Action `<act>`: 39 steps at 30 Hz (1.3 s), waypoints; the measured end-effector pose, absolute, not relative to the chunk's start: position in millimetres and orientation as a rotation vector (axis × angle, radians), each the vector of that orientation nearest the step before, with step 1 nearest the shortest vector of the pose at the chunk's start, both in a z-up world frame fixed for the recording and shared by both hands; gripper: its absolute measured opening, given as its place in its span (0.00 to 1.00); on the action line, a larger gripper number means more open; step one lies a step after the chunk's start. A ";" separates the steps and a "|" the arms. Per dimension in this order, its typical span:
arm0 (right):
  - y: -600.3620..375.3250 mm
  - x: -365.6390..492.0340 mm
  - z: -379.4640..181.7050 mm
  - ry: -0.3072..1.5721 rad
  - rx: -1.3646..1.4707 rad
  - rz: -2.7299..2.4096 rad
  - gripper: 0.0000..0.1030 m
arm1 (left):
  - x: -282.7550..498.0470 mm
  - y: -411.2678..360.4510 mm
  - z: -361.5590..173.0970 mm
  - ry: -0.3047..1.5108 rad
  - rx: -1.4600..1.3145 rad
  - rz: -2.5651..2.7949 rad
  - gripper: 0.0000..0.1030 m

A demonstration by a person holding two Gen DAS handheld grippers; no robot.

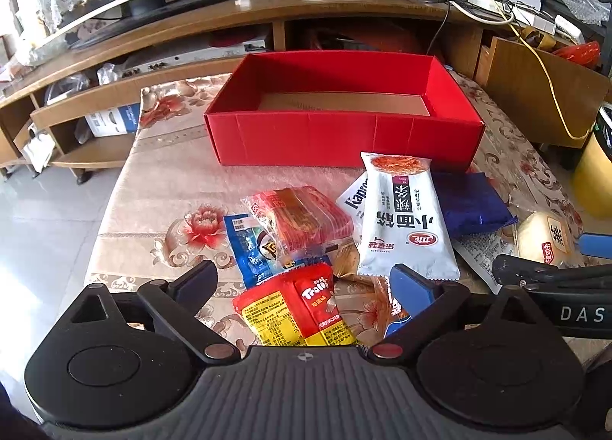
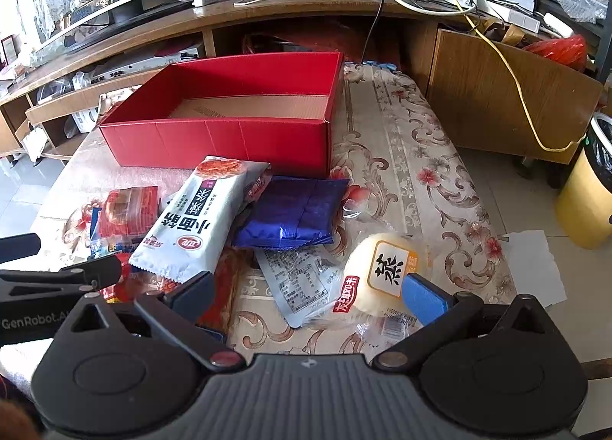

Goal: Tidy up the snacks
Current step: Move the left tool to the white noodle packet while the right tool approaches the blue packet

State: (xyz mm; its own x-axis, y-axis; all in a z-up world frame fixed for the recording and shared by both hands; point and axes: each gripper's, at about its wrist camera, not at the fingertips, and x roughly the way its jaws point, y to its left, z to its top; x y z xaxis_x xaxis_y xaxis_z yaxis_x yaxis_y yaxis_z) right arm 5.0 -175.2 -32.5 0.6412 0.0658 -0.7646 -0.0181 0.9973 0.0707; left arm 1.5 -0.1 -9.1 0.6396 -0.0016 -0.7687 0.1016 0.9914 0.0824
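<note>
Left gripper (image 1: 304, 283) and right gripper (image 2: 308, 293) spread wide over snacks (image 1: 405, 218)

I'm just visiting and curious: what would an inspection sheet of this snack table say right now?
Surface: floral tablecloth, mostly covered near the front.
Job's things: red box holds no snacks that show; white noodle packet, blue packet, round bun, Trolli bag lie loose outside it.
Clutter: nothing seen beyond the snacks.
Grippers: left gripper and right gripper both open, holding nothing.
Cables: yellow cable trails off the TV stand.
Surroundings: TV stand, yellow bin.
</note>
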 end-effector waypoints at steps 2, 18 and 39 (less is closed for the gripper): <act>-174.9 5.4 -33.1 0.877 0.058 0.047 0.99 | 1.8 0.2 -9.3 0.878 0.122 -0.059 0.95; -172.9 6.5 -35.4 0.890 0.060 0.048 0.98 | 2.0 1.1 -11.5 0.887 0.119 -0.061 0.93; -168.5 7.3 -37.0 0.902 0.051 0.057 0.98 | 2.1 4.1 -13.6 0.904 0.112 -0.066 0.90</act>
State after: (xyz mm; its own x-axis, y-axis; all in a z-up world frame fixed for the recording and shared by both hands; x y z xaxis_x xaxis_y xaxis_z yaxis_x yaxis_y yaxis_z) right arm 7.3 -168.5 -37.0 0.6188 0.0710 -0.7823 -0.0284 0.9973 0.0680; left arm 2.1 4.1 -13.6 0.6168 -0.0099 -0.7871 0.1041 0.9922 0.0691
